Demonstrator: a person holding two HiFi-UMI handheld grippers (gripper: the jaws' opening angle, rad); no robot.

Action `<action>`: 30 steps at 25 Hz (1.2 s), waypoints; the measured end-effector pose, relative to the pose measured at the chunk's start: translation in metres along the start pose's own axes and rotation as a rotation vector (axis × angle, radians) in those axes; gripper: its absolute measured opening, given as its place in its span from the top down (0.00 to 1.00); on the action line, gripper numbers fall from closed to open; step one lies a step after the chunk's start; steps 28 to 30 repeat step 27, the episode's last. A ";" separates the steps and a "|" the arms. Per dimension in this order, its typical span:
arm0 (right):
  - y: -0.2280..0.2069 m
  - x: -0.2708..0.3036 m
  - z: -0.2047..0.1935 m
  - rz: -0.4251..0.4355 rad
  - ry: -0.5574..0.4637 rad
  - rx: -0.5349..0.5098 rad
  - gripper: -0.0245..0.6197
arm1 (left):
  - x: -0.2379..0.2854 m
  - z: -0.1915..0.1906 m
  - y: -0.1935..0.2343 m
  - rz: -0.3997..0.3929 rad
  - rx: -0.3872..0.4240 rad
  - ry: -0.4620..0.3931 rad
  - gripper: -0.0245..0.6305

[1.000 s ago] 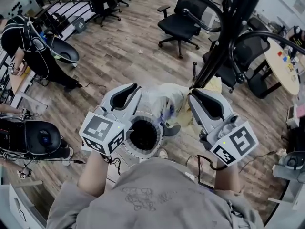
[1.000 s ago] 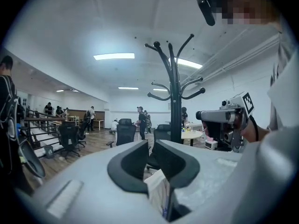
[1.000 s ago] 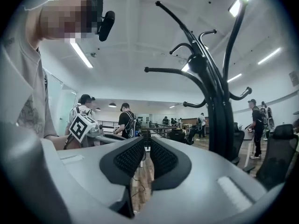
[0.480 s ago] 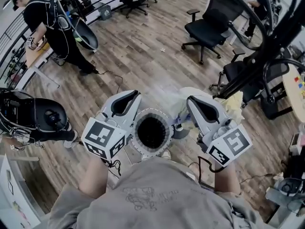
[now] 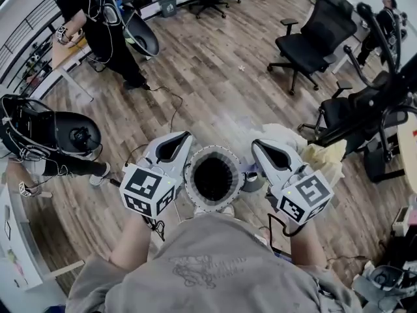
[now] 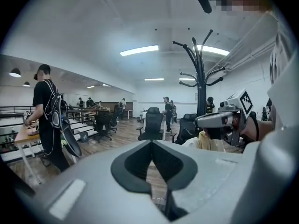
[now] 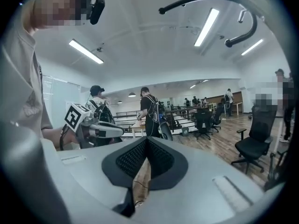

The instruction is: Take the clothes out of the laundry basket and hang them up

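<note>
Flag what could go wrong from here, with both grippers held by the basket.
1. The left gripper and right gripper are both shut and empty. Reaching in like that would likely push cloth rather than catch it.
2. The basket is dark inside, and the clothes lie to its right, so a blind reach may grab nothing.
3. The coat rack has curved arms close by, and a lifted garment could snag on them.

The white ribbed round laundry basket [image 5: 214, 178] is showing only a dark inside, so its contents cannot be told. The right gripper [image 5: 259, 146] is covering part of the pale heap of clothes [image 5: 322, 156]. The black curved coat-stand hooks [image 7: 177, 0] are running off the top edge.
</note>
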State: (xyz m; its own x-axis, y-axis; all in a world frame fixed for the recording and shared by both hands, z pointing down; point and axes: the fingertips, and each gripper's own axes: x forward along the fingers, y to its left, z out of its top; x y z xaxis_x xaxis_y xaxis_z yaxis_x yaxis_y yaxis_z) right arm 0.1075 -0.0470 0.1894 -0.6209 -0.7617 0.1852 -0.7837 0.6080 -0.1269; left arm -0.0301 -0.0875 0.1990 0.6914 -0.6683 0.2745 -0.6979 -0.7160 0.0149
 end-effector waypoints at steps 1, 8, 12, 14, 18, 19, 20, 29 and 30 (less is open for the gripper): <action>0.002 0.003 -0.006 0.013 0.015 -0.001 0.92 | -0.002 -0.005 0.001 0.009 -0.001 0.007 0.96; 0.005 0.011 -0.018 0.035 0.049 -0.013 0.92 | -0.008 -0.019 0.001 0.033 -0.016 0.024 0.96; 0.008 0.010 -0.019 0.036 0.055 -0.015 0.92 | -0.013 -0.014 0.001 0.028 -0.011 0.010 0.96; 0.010 0.013 -0.019 0.033 0.057 -0.014 0.92 | -0.014 -0.010 0.002 0.022 -0.006 0.002 0.96; 0.013 0.014 -0.016 0.033 0.058 -0.012 0.92 | -0.018 -0.003 0.006 0.031 -0.014 -0.018 0.96; 0.015 0.014 -0.014 0.033 0.058 -0.013 0.92 | -0.020 -0.002 0.007 0.032 -0.019 -0.022 0.96; 0.016 0.014 -0.012 0.033 0.057 -0.015 0.92 | -0.022 -0.001 0.008 0.032 -0.023 -0.025 0.96; 0.007 0.001 -0.011 0.011 0.046 0.003 0.92 | -0.023 0.003 -0.005 0.026 -0.022 -0.036 0.96; 0.007 0.001 -0.011 0.011 0.046 0.003 0.92 | -0.023 0.003 -0.005 0.026 -0.022 -0.036 0.96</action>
